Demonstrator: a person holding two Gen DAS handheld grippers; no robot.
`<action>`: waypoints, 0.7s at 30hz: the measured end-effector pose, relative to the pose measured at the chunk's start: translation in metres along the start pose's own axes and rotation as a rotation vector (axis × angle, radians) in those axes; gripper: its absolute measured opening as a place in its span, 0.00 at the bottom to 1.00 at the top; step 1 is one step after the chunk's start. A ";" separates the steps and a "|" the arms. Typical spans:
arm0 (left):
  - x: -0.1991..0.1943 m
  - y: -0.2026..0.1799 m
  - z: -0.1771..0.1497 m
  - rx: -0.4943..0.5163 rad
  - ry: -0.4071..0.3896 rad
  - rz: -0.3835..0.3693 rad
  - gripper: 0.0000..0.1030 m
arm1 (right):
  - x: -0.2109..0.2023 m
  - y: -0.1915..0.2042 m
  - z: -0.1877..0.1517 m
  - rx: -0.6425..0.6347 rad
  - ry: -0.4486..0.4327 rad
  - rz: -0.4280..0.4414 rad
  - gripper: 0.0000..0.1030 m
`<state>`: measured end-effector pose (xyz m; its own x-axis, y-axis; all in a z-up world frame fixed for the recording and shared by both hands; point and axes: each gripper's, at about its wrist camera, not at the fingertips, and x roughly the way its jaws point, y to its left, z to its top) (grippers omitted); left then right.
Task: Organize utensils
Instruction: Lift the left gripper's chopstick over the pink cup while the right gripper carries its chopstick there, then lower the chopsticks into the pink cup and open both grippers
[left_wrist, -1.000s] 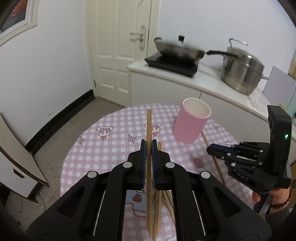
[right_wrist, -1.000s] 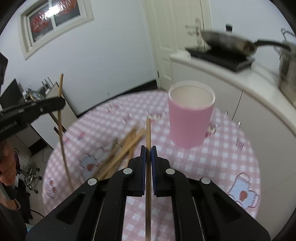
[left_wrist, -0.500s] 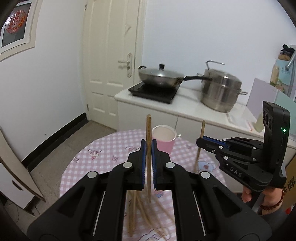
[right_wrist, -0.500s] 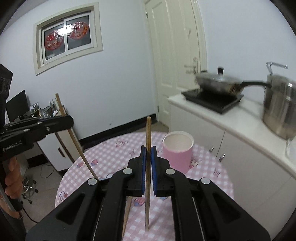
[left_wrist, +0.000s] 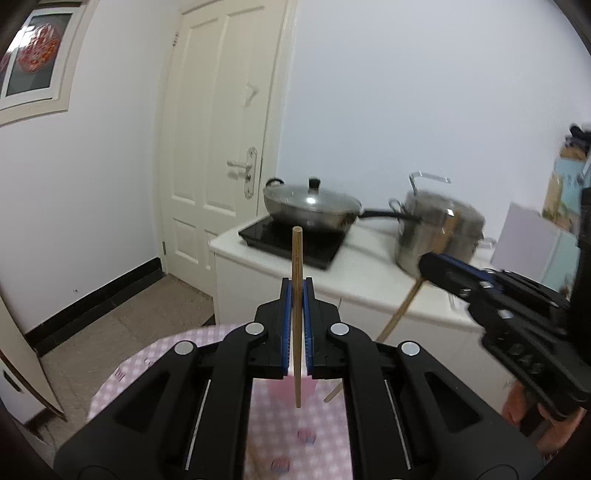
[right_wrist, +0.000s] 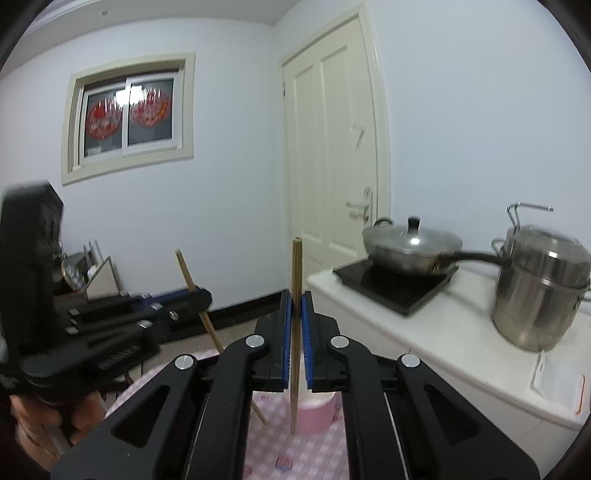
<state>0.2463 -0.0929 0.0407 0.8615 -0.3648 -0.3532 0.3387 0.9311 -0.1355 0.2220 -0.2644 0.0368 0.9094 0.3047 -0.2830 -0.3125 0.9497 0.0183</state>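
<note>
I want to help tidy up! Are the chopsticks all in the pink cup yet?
Not yet. No chopstick shows inside the pink cup. Right now the left tool pinches one chopstick upright, and the right tool pinches another chopstick, both raised above the checked table. Both have yet to be dropped in. Any others lying on the table are hidden.
</note>
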 end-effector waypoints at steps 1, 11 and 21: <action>0.003 0.000 0.002 -0.008 -0.010 0.004 0.06 | 0.002 -0.002 0.004 -0.001 -0.013 -0.004 0.04; 0.055 0.003 0.010 -0.068 -0.059 0.032 0.06 | 0.037 -0.017 0.000 -0.005 -0.053 -0.034 0.04; 0.102 0.010 -0.031 -0.042 0.061 0.059 0.06 | 0.075 -0.024 -0.042 0.024 0.065 -0.011 0.04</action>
<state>0.3260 -0.1209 -0.0251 0.8545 -0.3098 -0.4170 0.2708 0.9506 -0.1515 0.2861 -0.2677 -0.0248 0.8929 0.2898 -0.3446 -0.2952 0.9547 0.0379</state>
